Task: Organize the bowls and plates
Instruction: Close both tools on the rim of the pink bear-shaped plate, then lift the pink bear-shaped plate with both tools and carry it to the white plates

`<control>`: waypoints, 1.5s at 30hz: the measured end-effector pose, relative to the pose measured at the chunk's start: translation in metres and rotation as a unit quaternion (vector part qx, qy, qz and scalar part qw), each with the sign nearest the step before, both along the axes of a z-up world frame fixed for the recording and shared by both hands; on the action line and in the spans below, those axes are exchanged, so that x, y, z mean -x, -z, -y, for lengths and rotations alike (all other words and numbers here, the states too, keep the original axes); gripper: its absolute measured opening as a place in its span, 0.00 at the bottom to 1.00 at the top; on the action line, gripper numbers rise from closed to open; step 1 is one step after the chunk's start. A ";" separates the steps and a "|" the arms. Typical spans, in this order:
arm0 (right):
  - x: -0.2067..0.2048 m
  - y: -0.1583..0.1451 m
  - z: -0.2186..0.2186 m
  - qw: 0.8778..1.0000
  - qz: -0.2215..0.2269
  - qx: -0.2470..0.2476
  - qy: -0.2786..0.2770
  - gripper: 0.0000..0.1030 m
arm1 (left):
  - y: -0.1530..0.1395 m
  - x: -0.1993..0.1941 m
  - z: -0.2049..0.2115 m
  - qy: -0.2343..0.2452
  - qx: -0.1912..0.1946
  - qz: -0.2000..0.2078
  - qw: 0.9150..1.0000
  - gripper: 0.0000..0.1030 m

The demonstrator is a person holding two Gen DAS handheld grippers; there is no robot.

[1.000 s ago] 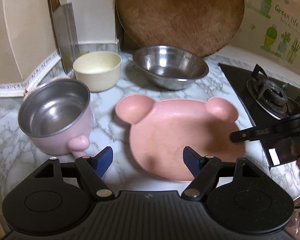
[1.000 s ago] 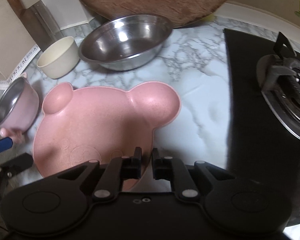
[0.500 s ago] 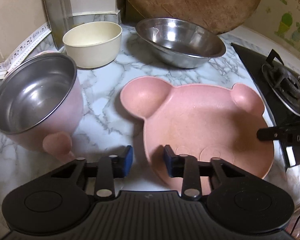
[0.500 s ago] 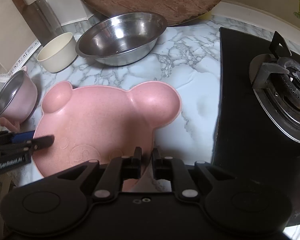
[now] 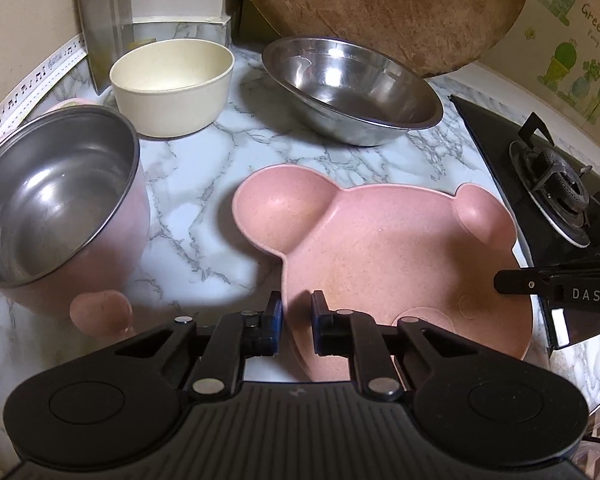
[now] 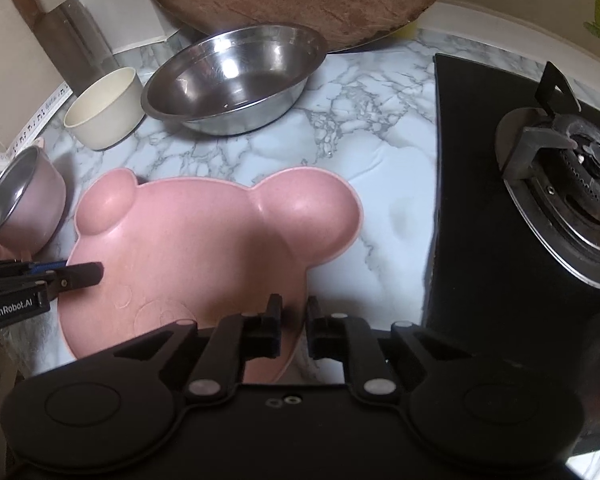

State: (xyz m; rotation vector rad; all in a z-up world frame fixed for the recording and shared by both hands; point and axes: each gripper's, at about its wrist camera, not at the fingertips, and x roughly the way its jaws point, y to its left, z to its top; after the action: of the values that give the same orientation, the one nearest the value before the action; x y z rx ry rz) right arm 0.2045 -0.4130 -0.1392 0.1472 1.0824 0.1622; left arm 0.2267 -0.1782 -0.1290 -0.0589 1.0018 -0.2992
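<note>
Bowls and plate on the marble counter

Chopping board [image 5: 384, 12], round and brown, leans on the wall at the back. In front of it, on the marble counter [image 5: 204, 216], the bear-shaped pink plate [image 5: 384, 264] lies nearest, with nothing in its main well or its two ear hollows. The steel bowl [image 5: 352, 92] sits behind it, apart, holding no food. At the left stands the pink pot [image 5: 56, 208] with a bare steel inside, and behind that the cream bowl [image 5: 172, 84], also with nothing inside. The stove [image 6: 520, 216] is to the right of the plate.

The left gripper [image 5: 296, 320] has its fingers drawn close over the plate's near left rim, pinching it. The right gripper [image 6: 294, 328] likewise pinches the plate's near right rim, fingers nearly together.
</note>
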 end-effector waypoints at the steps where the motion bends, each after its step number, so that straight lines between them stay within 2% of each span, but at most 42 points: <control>1: 0.001 -0.001 0.000 1.000 0.001 -0.001 0.001 0.11 | -0.001 0.001 -0.001 0.000 0.003 0.000 1.000 0.13; 9: 0.021 -0.027 -0.006 1.000 0.019 0.001 -0.001 0.11 | -0.029 0.027 -0.015 0.002 0.014 0.019 1.000 0.12; 17: 0.047 -0.062 -0.032 0.999 0.039 0.002 -0.016 0.11 | -0.061 0.059 -0.045 -0.012 0.024 0.033 0.999 0.12; 21: 0.056 -0.080 -0.054 0.998 0.050 0.004 -0.031 0.11 | -0.071 0.077 -0.067 -0.028 0.029 0.033 0.999 0.12; 33: 0.082 -0.118 -0.119 0.993 0.076 -0.010 -0.086 0.11 | -0.104 0.141 -0.137 -0.081 0.035 0.073 0.993 0.12; 45: 0.100 -0.127 -0.206 0.981 0.084 -0.024 -0.174 0.11 | -0.113 0.193 -0.215 -0.155 0.016 0.080 0.985 0.12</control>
State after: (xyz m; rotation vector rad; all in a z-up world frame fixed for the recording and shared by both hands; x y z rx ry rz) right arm 0.1044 -0.2072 -0.0127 -0.0149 0.9295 0.5068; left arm 0.0342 0.0366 -0.0159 -0.2147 0.8133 -0.0336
